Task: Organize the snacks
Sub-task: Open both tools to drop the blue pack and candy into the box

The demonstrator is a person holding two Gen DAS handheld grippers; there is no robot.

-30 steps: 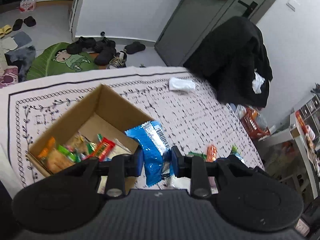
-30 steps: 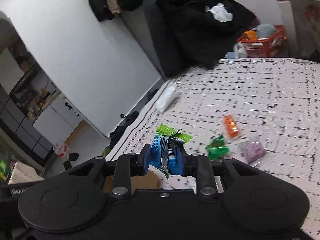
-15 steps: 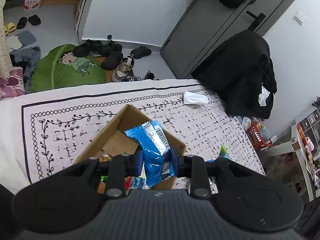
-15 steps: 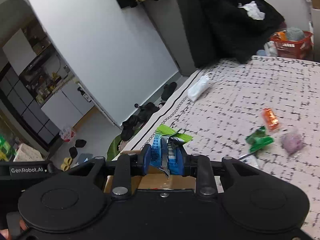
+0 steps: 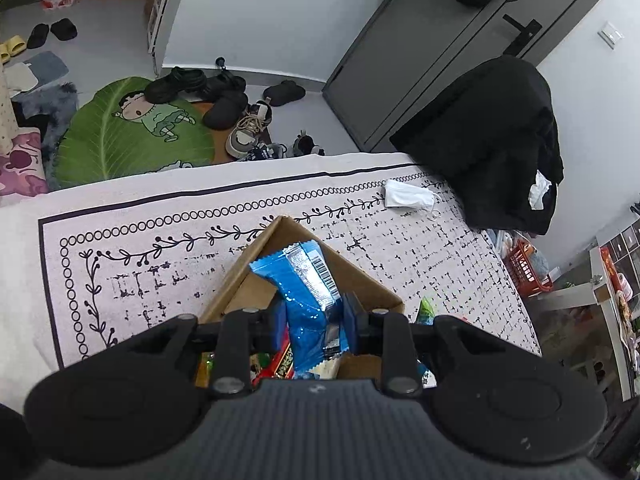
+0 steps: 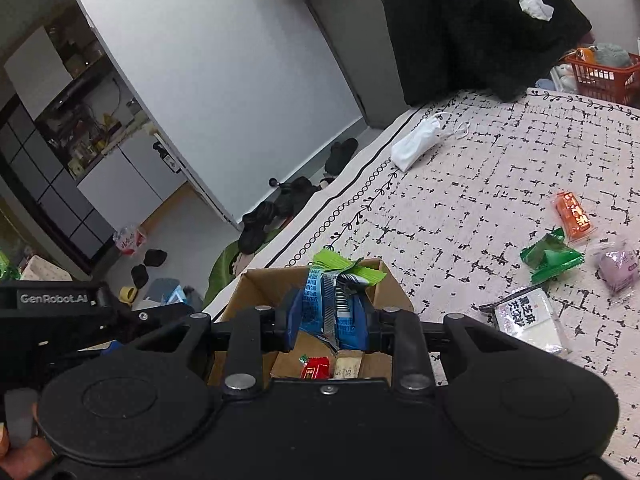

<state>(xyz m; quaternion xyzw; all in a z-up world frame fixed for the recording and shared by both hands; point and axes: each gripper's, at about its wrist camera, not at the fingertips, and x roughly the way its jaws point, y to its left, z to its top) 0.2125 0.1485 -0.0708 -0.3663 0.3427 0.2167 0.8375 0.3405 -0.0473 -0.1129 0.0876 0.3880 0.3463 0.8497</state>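
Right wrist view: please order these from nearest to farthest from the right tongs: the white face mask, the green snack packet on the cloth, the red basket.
1. The green snack packet, on the cloth to the right of the right tongs.
2. The white face mask, farther up, near the cloth's bordered edge.
3. The red basket, beyond the cloth at the upper right.

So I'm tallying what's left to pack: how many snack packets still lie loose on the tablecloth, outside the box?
4, in the right wrist view: an orange packet, a green packet, a purple packet, and a white packet nearest the cardboard box. The tongs may hide more.
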